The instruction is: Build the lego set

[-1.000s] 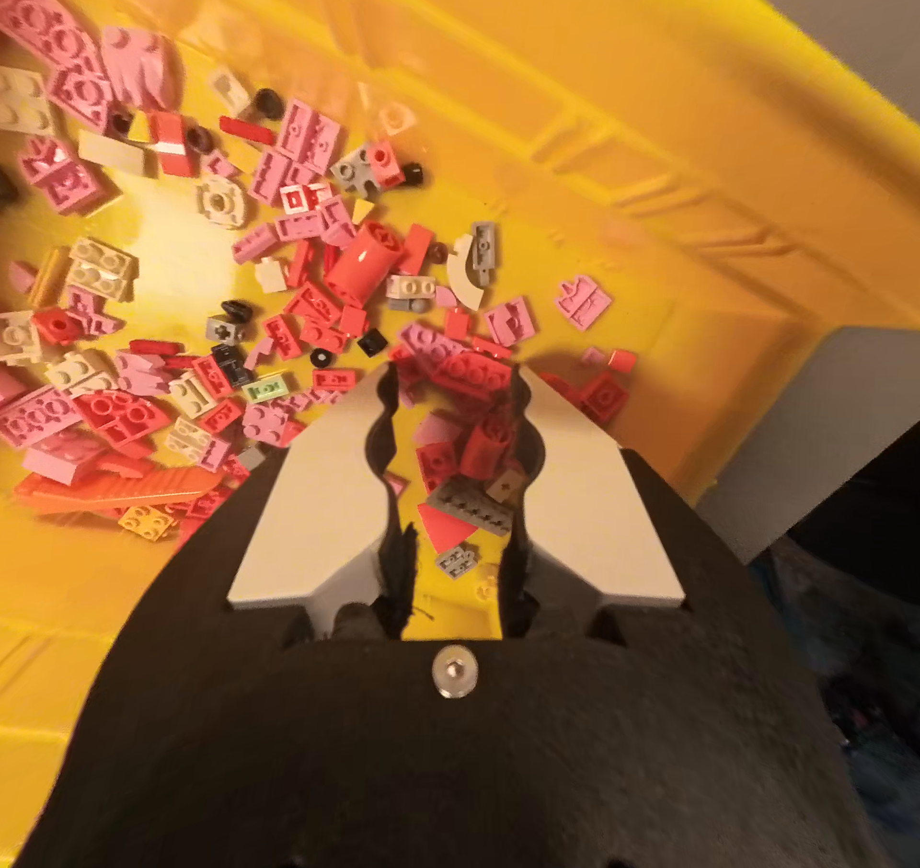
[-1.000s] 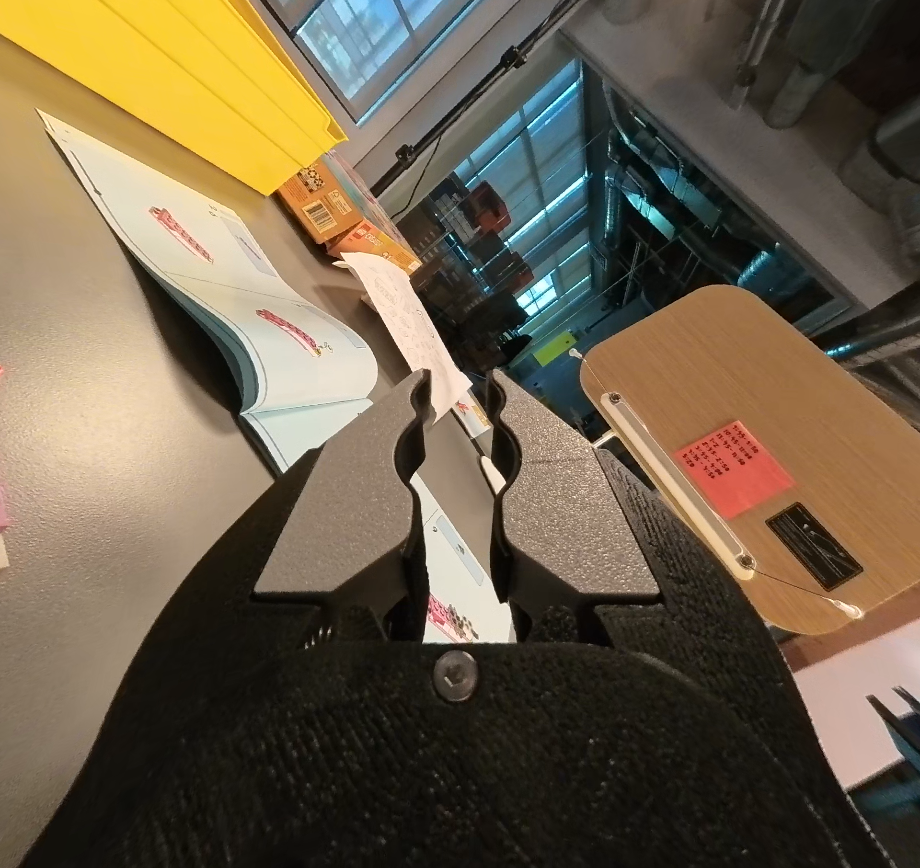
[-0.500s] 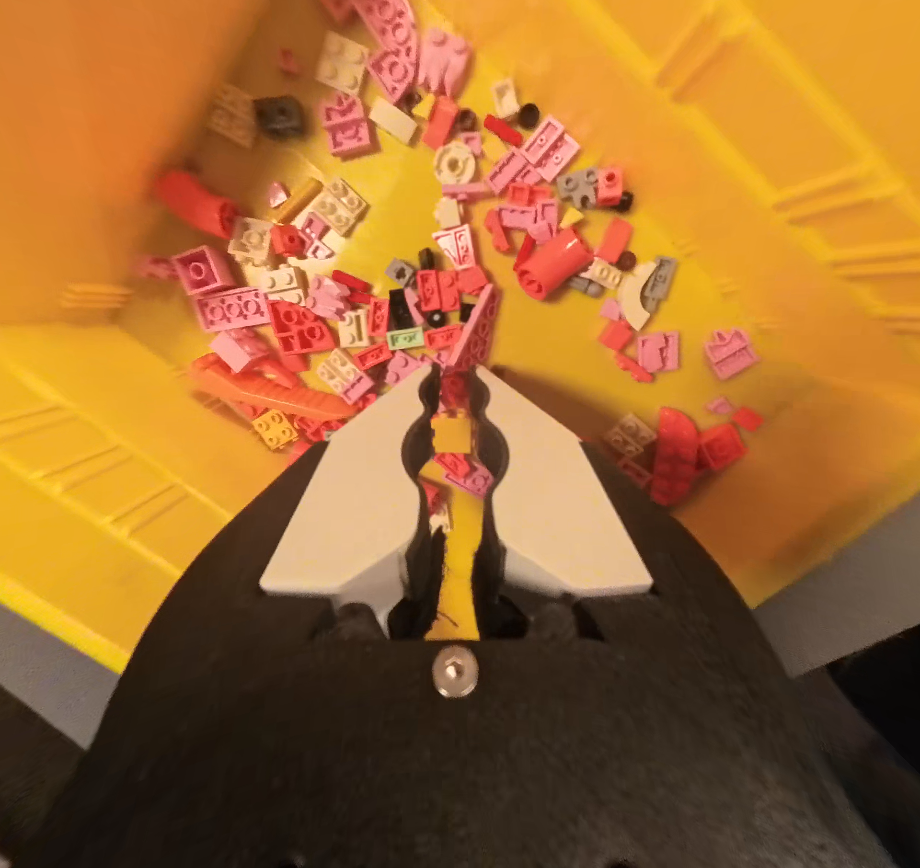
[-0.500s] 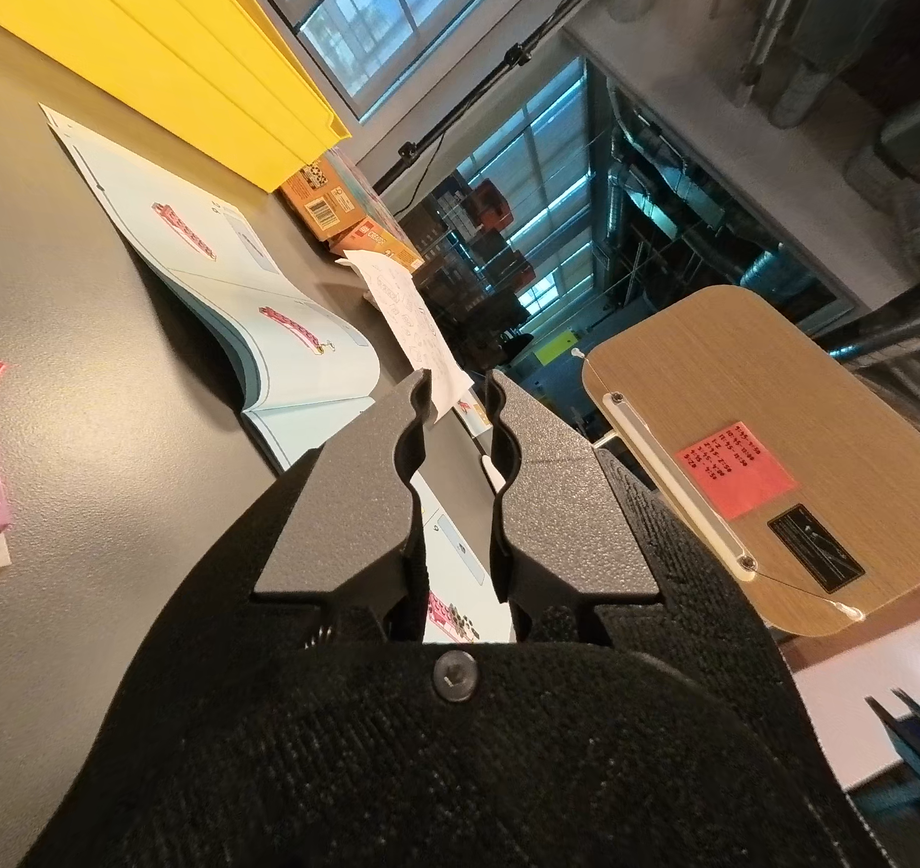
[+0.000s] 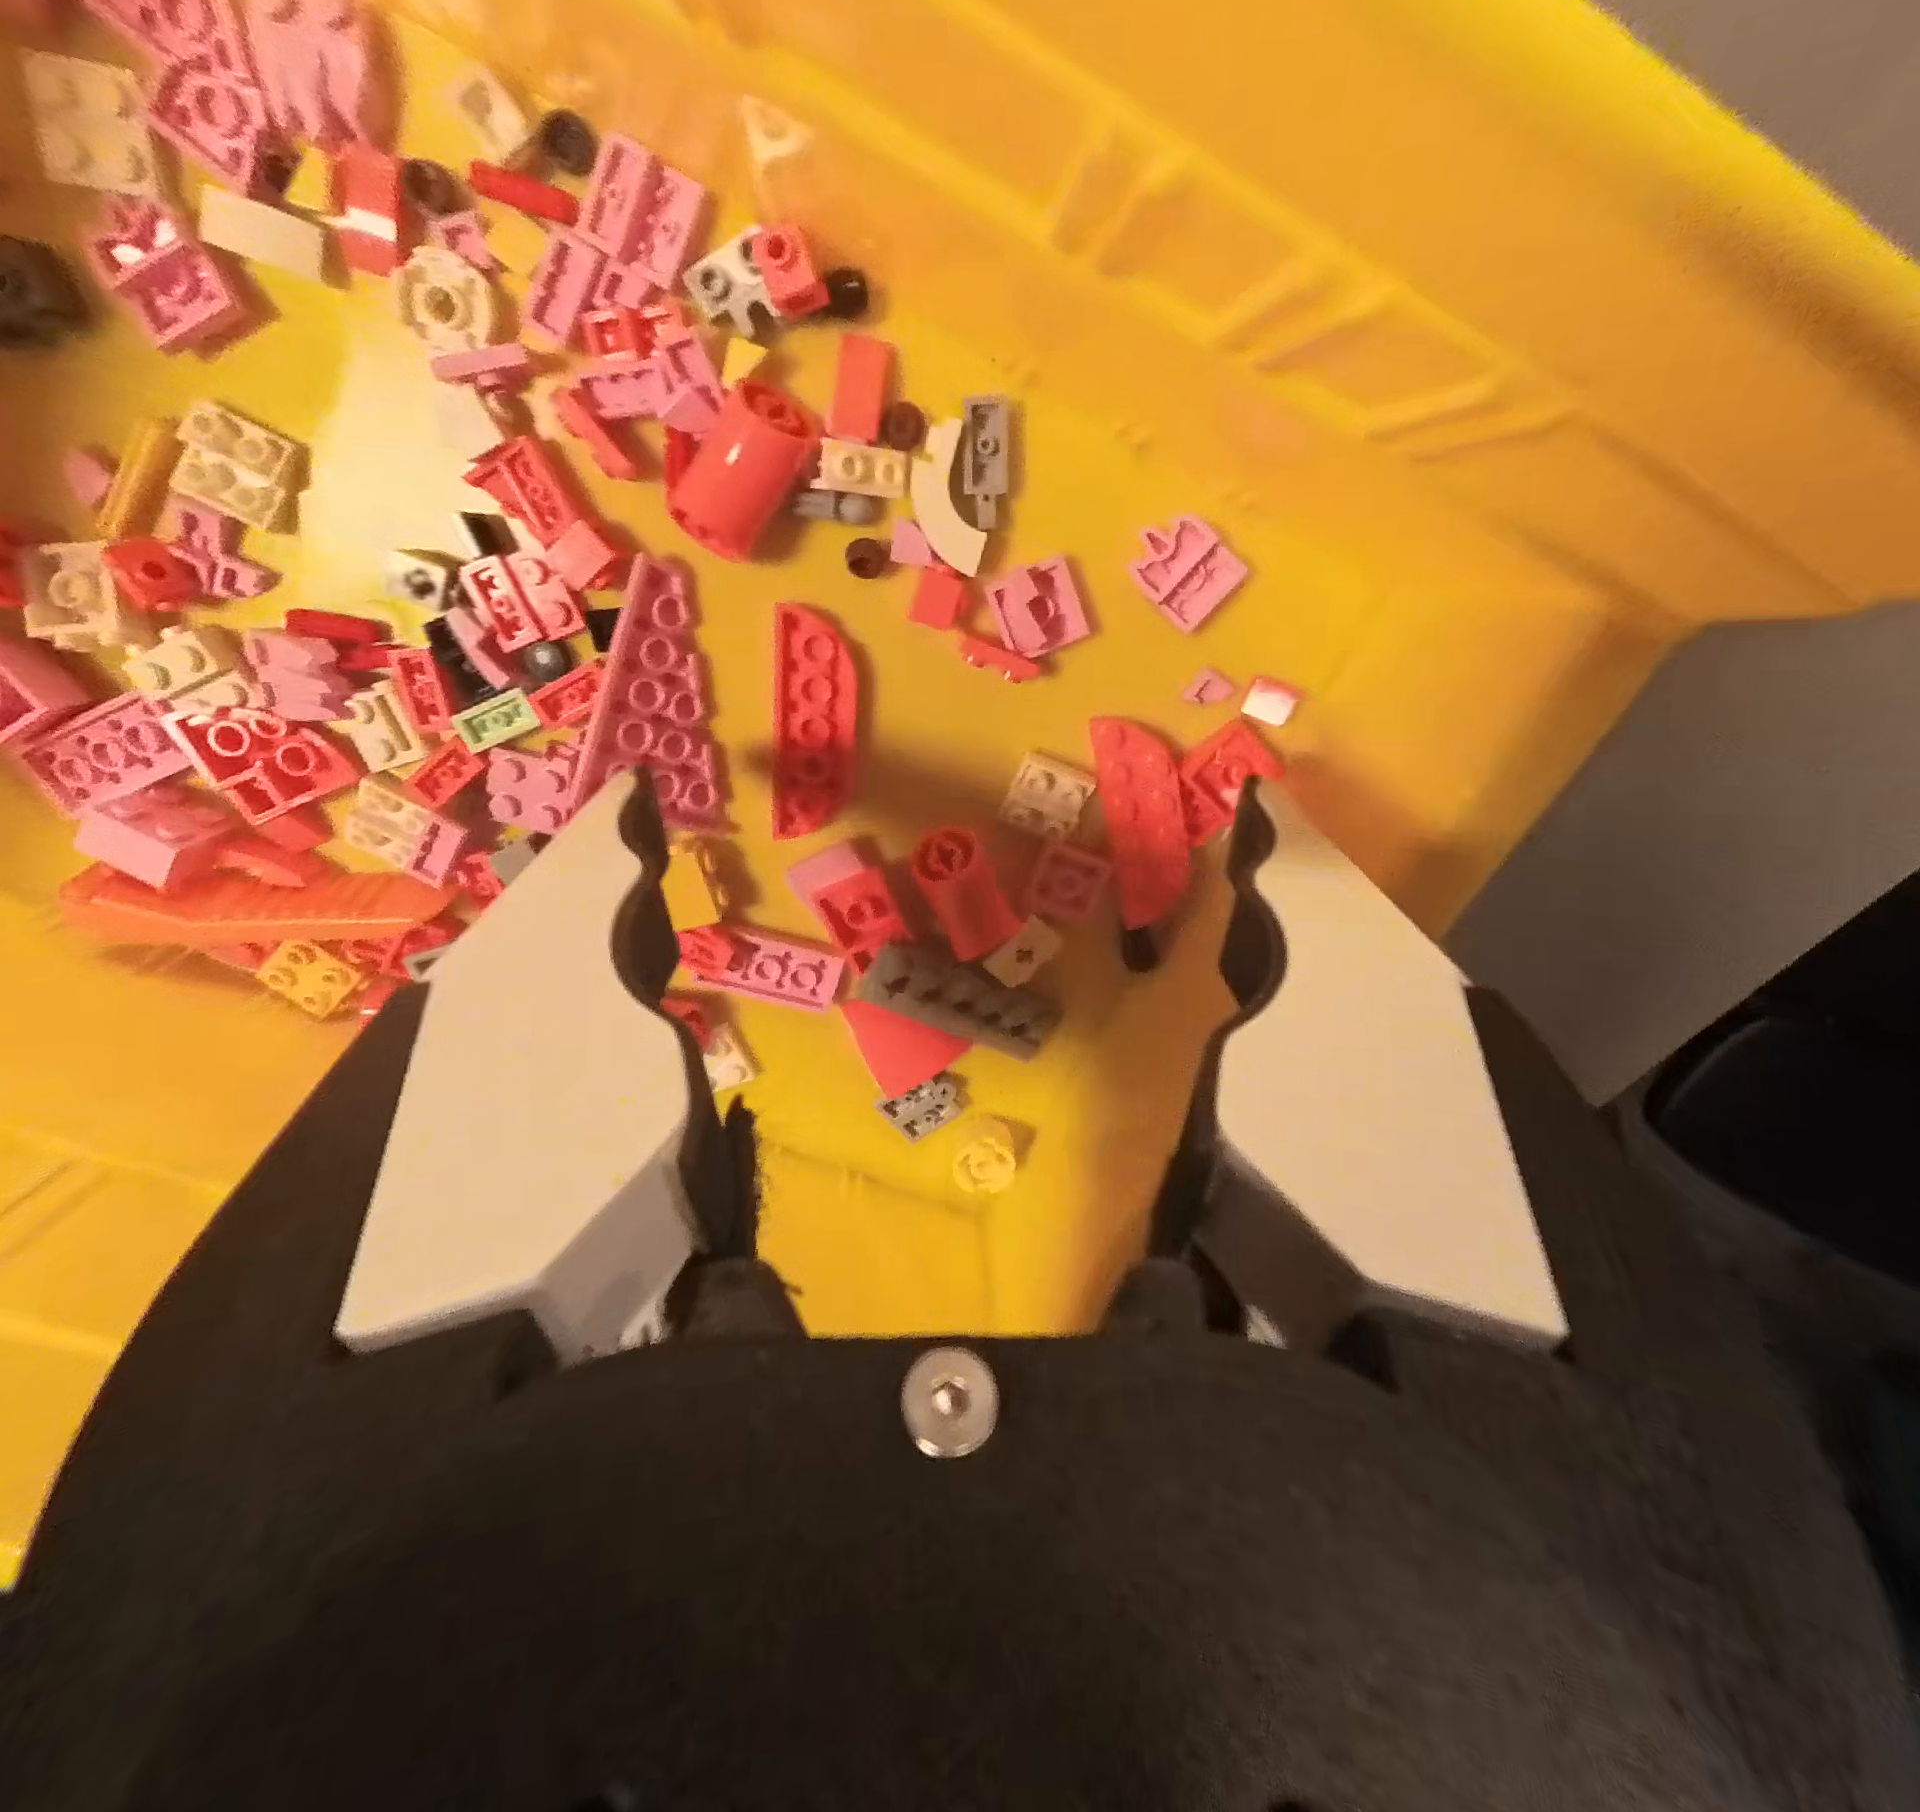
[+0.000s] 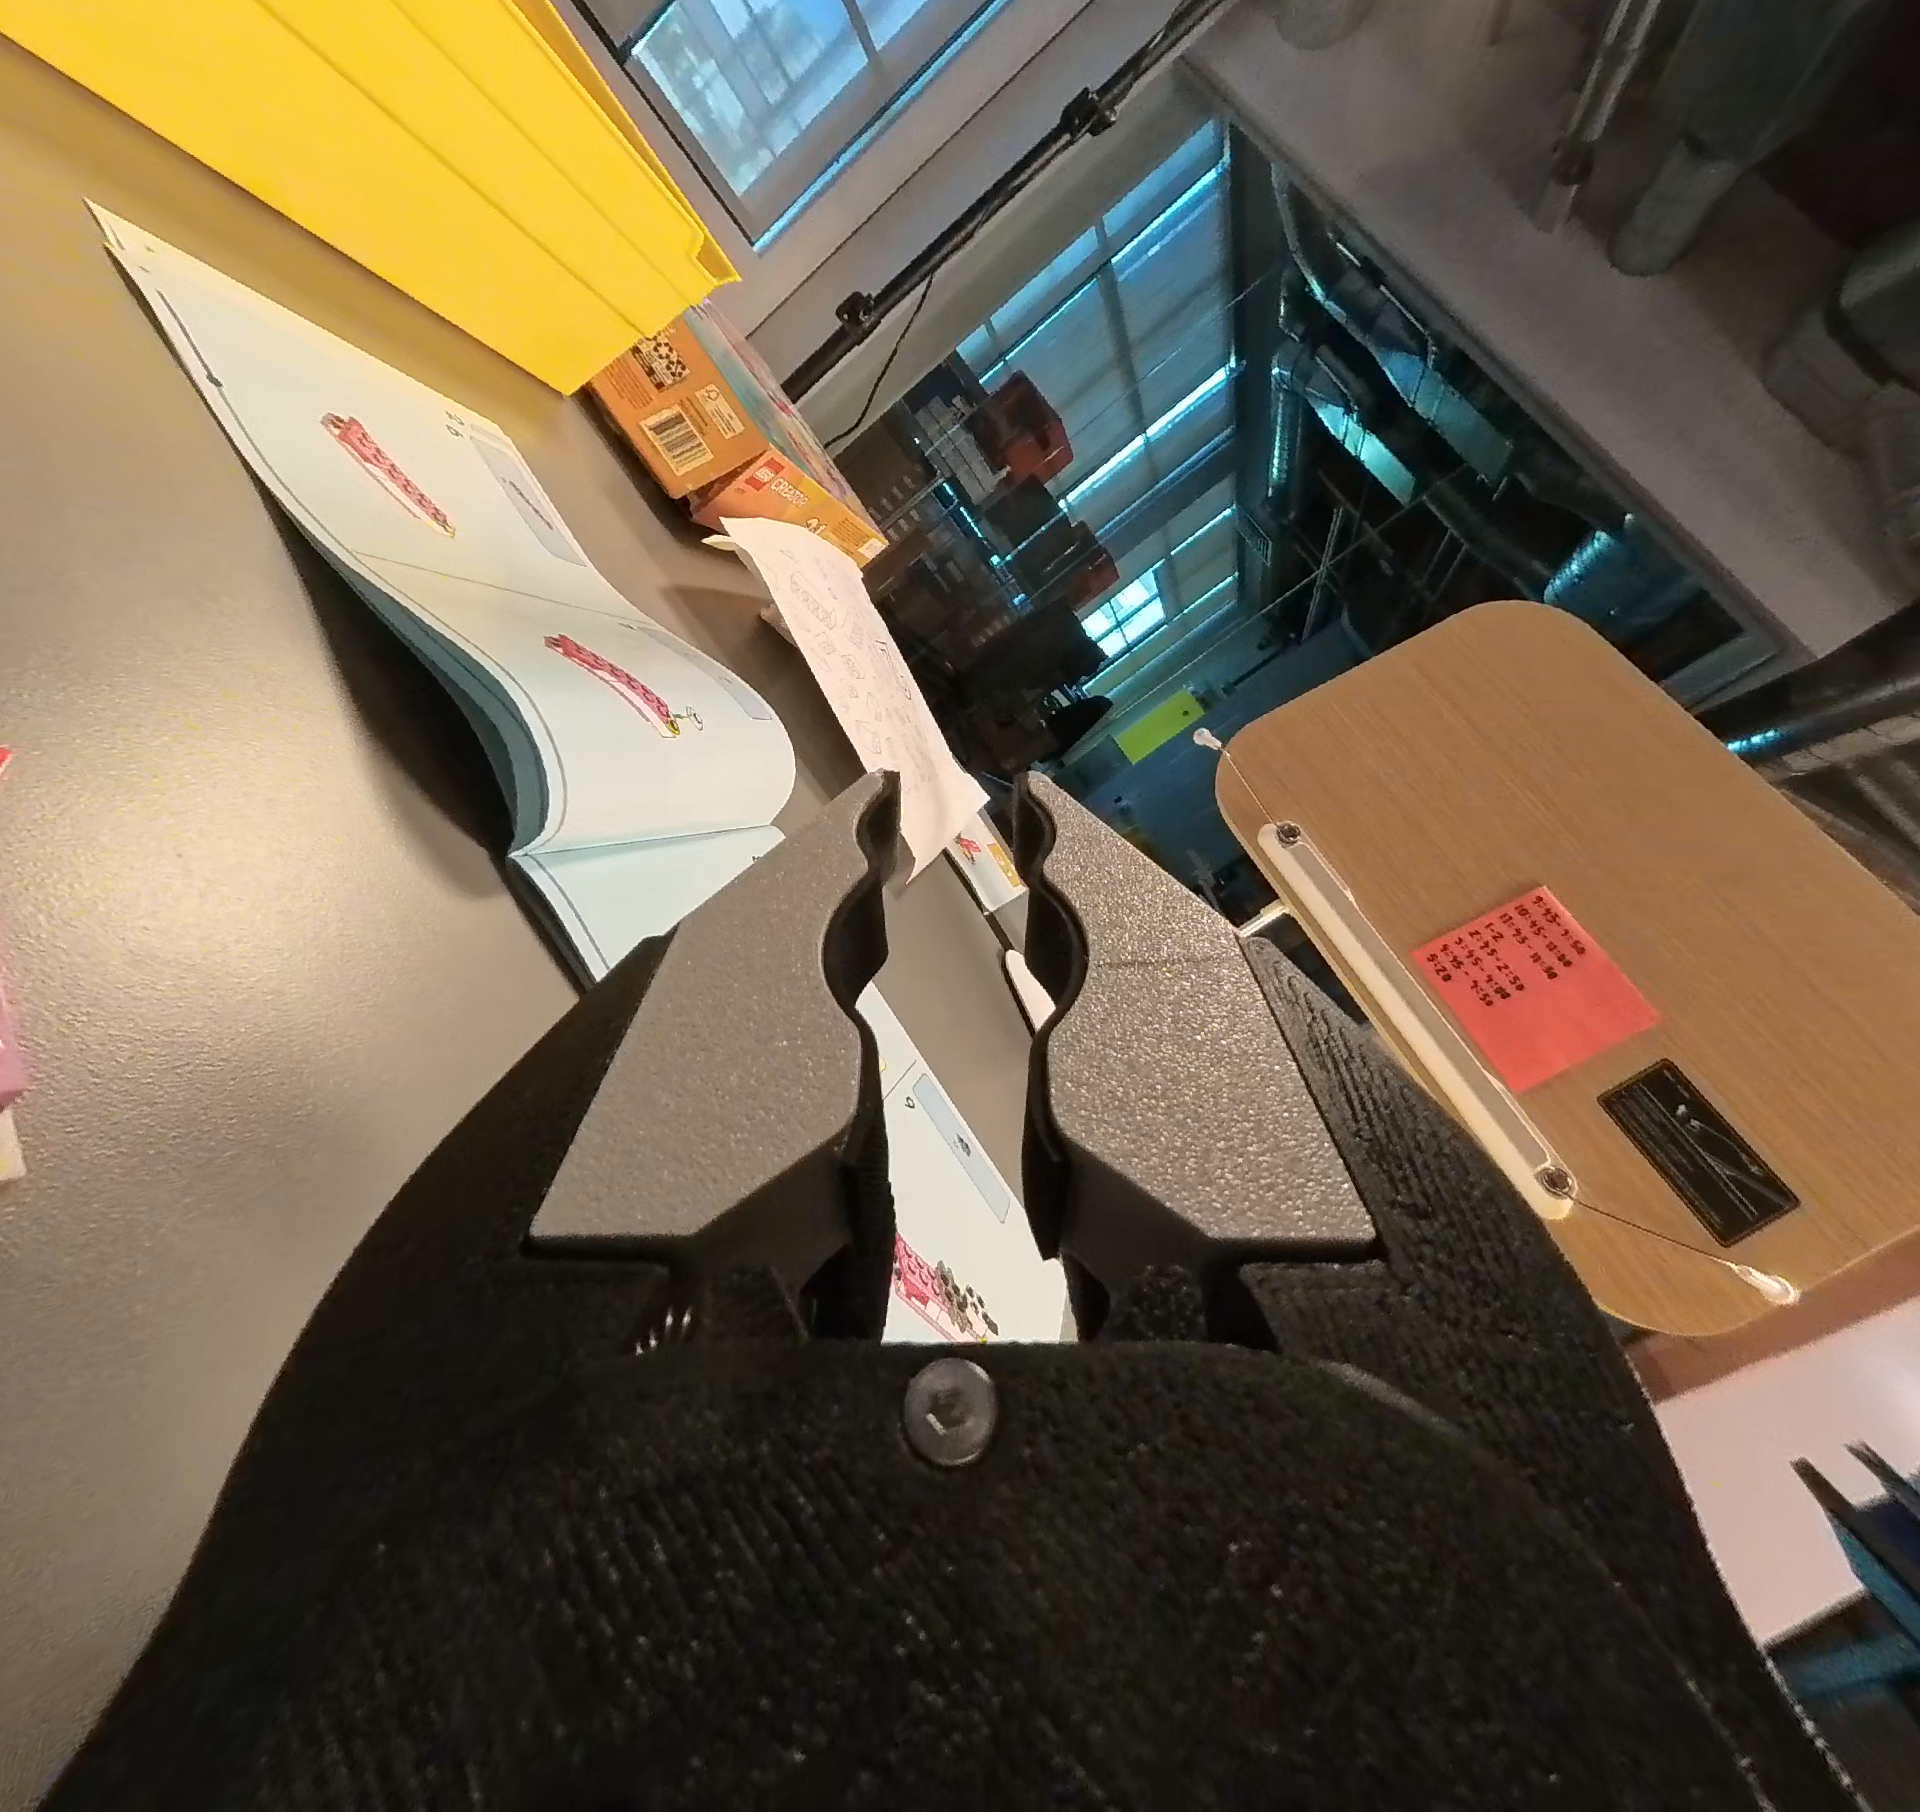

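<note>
Setting: yellow bin point(image 5: 1195, 235) fills my left wrist view, its floor strewn with pink, red, cream and grey building bricks; my right wrist view looks along a dark counter point(image 6: 208, 723) toward windows.

Left gripper: left gripper point(image 5: 940, 806) hangs over the bin floor with its jaws spread wide and nothing in its grasp. Bricks lie loose between the white fingers point(image 5: 551, 983), none pressed by a pad.

Nearest pieces: a red curved plate point(image 5: 816, 723) lies alone on bare yellow just beyond the jaws' middle. A pink wedge plate point(image 5: 655, 713) sits by the left fingertip, and a second red curved plate point(image 5: 1143, 817) leans near the right fingertip. A short red cylinder point(image 5: 961, 889) and a grey plate point(image 5: 961, 999) lie further in between the fingers.

Doing it well: I judge the lone red curved plate the cleanest pick, as it has open floor on both long sides. I would centre on it and close across its narrow width, keeping the tips off the pink wedge plate.

Right gripper: right gripper point(image 6: 956, 796) rests low over the counter, jaws only slightly apart, gripping nothing. A white printed sheet point(image 6: 873, 713) shows past the gap, well beyond the tips.

Edges and room: the bin's ribbed far wall rises close behind the bricks and its corner is to my right, so sideways room is tight there. The pile is thickest toward the left edge. On the counter, an open booklet point(image 6: 582, 682) lies ahead on the left, cardboard boxes point(image 6: 707, 432) sit by the bin's outer wall, and a wooden panel point(image 6: 1558, 879) stands to the right.
</note>
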{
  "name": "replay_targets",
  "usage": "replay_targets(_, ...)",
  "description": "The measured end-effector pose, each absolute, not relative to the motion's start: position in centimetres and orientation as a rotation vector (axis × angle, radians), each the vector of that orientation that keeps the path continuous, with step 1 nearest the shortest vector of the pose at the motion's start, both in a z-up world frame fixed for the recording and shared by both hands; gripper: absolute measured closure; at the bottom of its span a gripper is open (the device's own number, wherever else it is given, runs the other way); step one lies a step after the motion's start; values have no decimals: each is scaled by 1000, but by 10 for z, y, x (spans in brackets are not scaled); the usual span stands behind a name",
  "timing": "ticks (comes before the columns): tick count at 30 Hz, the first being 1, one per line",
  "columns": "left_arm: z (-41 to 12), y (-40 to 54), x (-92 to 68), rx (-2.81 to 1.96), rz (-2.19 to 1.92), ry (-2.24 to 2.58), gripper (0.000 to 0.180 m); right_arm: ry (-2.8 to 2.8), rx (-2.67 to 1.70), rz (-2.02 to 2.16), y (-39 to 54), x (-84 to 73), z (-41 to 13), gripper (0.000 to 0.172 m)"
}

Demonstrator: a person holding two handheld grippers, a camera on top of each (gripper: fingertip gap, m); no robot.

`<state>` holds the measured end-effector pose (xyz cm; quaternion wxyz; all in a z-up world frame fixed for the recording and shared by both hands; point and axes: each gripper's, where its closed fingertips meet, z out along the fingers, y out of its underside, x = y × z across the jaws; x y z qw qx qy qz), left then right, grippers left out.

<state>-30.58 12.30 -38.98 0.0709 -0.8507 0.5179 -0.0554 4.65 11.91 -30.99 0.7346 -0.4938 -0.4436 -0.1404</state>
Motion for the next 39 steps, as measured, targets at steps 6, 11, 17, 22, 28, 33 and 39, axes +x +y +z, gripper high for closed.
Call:
replay_targets(6, -405, 123, -305, -2570, -16, 1633, 65, -979, -1083, -312, 119, 46, -310, 152)
replay_targets(11, -400, 141, -313, -2524, 202, 1610, 65, -984, -1080, -314, 119, 45, -311, 152)
replay_targets(17, -369, 197, -351, -2478, 483, 1123, 96, -988, -1075, -313, 119, 44, -311, 152)
replay_targets(22, -338, 228, -369, -2489, 271, 826, 112, -995, -1072, -315, 119, 43, -311, 152)
replay_targets(28, -358, 228, -384, -2715, 140, 908, 180, -972, -1053, -335, 118, 45, -306, 145)
replay_targets(33, -374, 244, -389, -2732, 283, 972, 180, -986, -1056, -341, 119, 43, -308, 146)
replay_targets(39, -394, 245, -394, -2828, 404, 1030, 180, -987, -1055, -342, 119, 43, -308, 146)
